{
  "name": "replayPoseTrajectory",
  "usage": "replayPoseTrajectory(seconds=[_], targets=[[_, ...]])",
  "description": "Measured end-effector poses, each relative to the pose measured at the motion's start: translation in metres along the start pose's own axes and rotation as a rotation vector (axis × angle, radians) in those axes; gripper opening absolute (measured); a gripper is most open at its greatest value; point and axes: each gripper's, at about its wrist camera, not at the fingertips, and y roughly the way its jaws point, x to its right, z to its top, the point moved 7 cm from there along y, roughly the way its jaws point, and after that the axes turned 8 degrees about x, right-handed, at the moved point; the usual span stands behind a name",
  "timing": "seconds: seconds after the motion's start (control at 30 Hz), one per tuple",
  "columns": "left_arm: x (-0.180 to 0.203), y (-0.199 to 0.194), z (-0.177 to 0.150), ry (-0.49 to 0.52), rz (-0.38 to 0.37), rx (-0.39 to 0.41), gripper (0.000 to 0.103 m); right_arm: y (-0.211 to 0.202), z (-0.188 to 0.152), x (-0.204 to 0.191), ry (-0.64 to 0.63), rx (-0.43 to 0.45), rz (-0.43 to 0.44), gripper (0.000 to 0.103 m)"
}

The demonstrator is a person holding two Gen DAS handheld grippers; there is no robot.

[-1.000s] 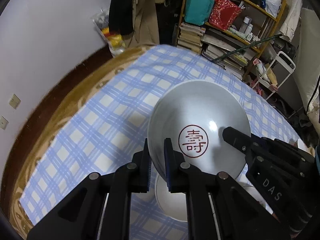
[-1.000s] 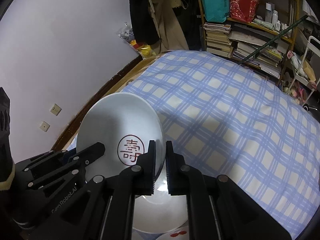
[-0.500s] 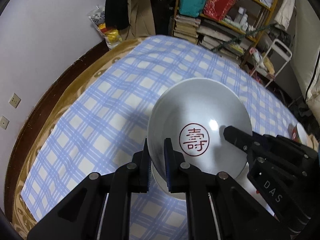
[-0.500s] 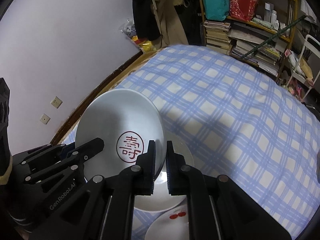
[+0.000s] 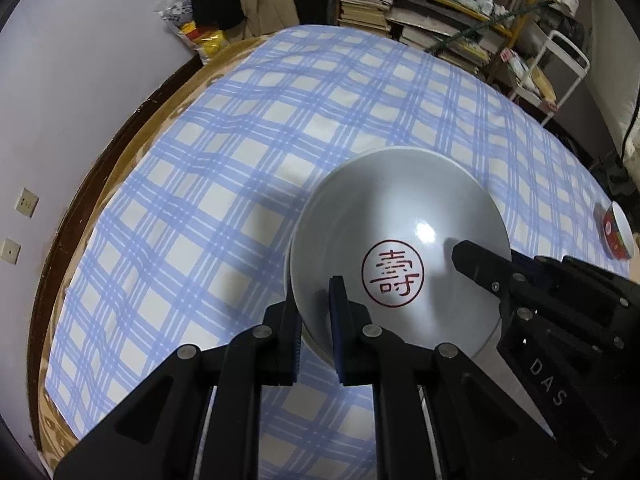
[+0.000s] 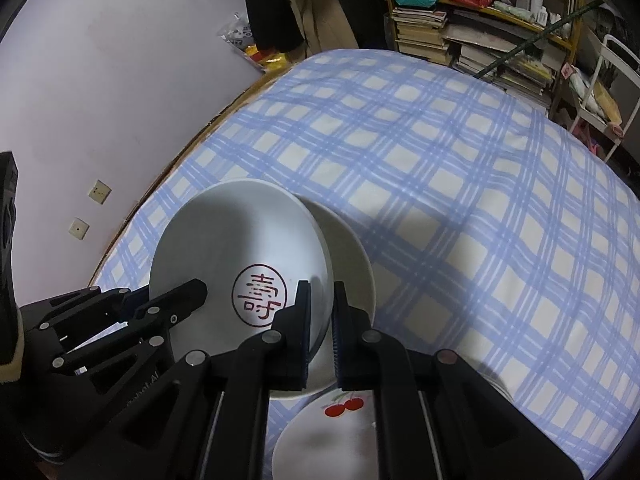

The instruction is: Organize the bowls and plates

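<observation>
A large white bowl (image 5: 400,256) with a red seal mark inside is held tilted above the blue checked tablecloth (image 5: 240,168). My left gripper (image 5: 316,316) is shut on its left rim. My right gripper (image 6: 320,316) is shut on its right rim; the bowl (image 6: 240,248) shows in the right wrist view too. A second white bowl (image 6: 348,256) sits on the cloth just below and right of it. A white plate with red cherries (image 6: 332,432) lies nearer, under my right gripper. A small red-patterned bowl (image 5: 618,236) stands at the table's far right.
A purple wall (image 5: 80,60) runs along the table's left edge. Shelves of books (image 5: 432,20) and a white cart (image 5: 560,64) stand beyond the far edge. Bags lie on the floor at the far left corner (image 5: 196,32).
Both grippers have lifted the marked bowl higher and away from the bowl below it. The cherry plate and the small red bowl have come into view.
</observation>
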Motion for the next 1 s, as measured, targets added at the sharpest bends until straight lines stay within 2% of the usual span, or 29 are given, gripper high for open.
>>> replayPoseTrajectory(seconds=[0.4, 1.0], targets=[[0.001, 0.013, -0.005, 0.006, -0.02, -0.051, 0.012, 0.017, -0.014, 0.007, -0.024, -0.053, -0.026, 0.011], [0.003, 0.002, -0.003, 0.045, 0.003, -0.009, 0.012, 0.014, -0.017, 0.007, -0.035, -0.083, -0.008, 0.011]])
